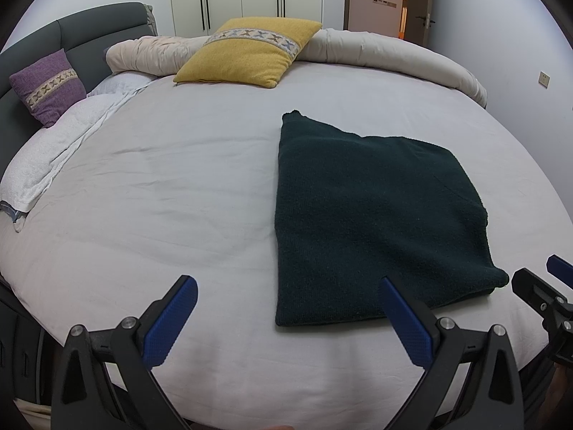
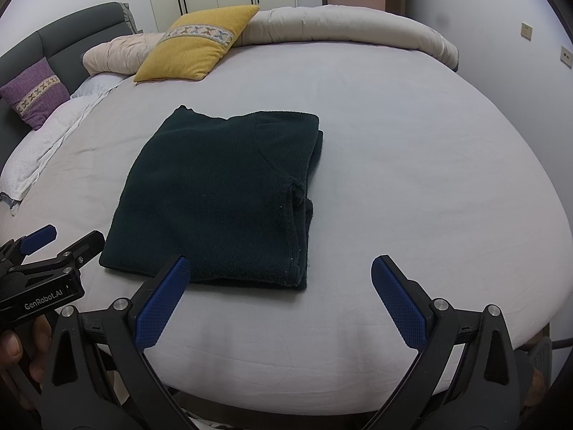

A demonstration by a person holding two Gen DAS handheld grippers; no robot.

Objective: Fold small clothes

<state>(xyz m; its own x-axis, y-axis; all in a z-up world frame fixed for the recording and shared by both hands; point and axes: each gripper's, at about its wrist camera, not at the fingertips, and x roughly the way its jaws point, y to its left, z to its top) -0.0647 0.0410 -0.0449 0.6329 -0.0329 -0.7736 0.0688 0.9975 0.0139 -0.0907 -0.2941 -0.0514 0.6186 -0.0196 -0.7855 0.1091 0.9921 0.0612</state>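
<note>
The only readable text is "GenRobot.AI", in pale letters on the black body of the left gripper [image 2: 70, 242], at the lower left of the right wrist view. Nothing else carries legible writing in either view.

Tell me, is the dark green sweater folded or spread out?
Folded. The dark green sweater lies on the bed sheet as a compact rectangle, with stacked layers visible along its right edge and no sleeves sticking out.
</note>
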